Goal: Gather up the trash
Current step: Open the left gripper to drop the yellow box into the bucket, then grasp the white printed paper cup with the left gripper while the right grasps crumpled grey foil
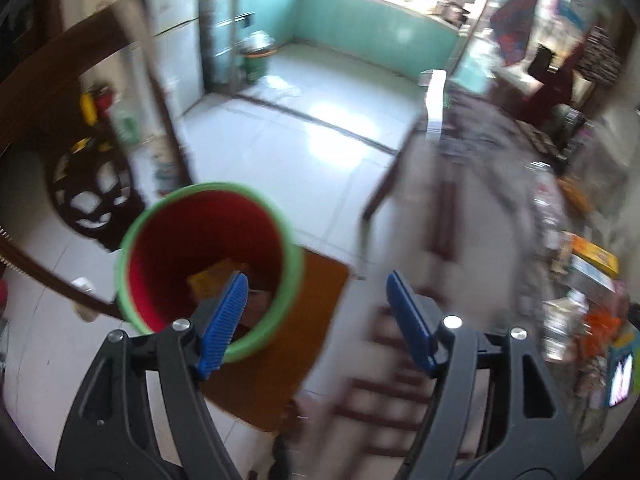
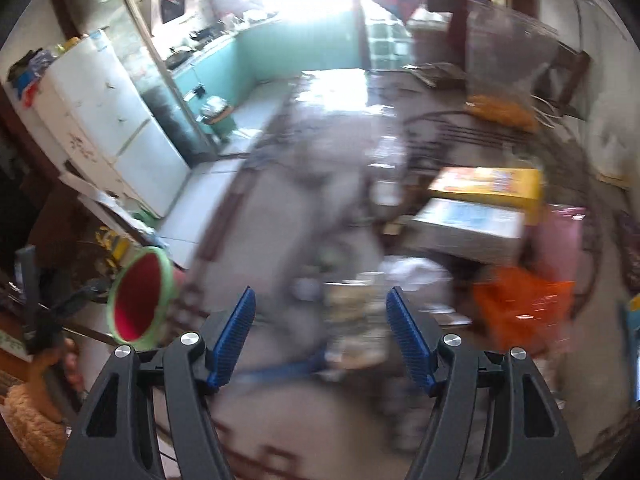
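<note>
A red bin with a green rim [image 1: 208, 264] stands on an orange stool [image 1: 296, 344] left of the table; yellow and brown trash [image 1: 216, 282] lies inside it. My left gripper [image 1: 320, 312] is open and empty, its left finger over the bin's near rim. The bin also shows at the left of the right wrist view [image 2: 140, 296]. My right gripper [image 2: 320, 328] is open and empty above the table, over a blurred crumpled wrapper [image 2: 356, 320]. An orange plastic bag [image 2: 520, 308] lies to its right.
The patterned table [image 2: 288, 208] holds a yellow box [image 2: 488, 184], a white and blue box [image 2: 468, 224], a pink packet [image 2: 560, 240] and a clear bag with yellow contents [image 2: 504, 80]. A fridge [image 2: 116, 120] stands at the left. A green bin [image 1: 258, 60] stands on the kitchen floor.
</note>
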`<state>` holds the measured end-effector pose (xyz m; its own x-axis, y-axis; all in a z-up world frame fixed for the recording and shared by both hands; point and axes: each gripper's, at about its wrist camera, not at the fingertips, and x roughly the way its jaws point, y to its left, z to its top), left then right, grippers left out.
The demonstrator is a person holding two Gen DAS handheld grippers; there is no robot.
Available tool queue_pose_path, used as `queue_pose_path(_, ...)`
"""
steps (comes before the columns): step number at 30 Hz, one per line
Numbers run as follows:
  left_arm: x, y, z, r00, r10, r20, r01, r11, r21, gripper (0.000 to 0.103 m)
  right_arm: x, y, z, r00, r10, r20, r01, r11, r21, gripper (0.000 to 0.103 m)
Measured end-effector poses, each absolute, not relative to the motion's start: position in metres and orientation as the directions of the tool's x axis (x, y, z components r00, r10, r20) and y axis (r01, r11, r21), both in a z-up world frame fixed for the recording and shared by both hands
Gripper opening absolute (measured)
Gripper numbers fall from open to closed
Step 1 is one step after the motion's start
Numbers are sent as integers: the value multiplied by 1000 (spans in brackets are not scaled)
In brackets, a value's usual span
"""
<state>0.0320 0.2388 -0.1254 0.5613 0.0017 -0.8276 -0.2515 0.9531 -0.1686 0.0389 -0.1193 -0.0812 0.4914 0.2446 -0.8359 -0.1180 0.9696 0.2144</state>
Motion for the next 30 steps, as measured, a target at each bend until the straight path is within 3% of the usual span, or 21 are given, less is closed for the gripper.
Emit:
queue_pose_path(6,31,139,-108,572,-93,-815,-144,967,-212,70,69,-164,-122,402,264,-877,-163,963,215,65)
queue_pose_path(19,21,18,-103,553,-113,-825,-88,977,-192,73,104,-186,-179,244,367,-898,-247,919,308,65)
queue_pose_path(21,22,10,-105,543,-112,-833,-93,977,-192,74,107,-185,-188,204,372,-906,-252,914,318,49)
queue_pose_path(25,29,-10,-112,522,-119,-844,-80,979,-188,74,104,-191,-180,223,405,-887,-262,901,345,43)
queue_pose_path(30,48,-40,-129,484,-146,-863,-26,983,-181,74,78,-218,-123,360,467,-808,-257,882,395,43)
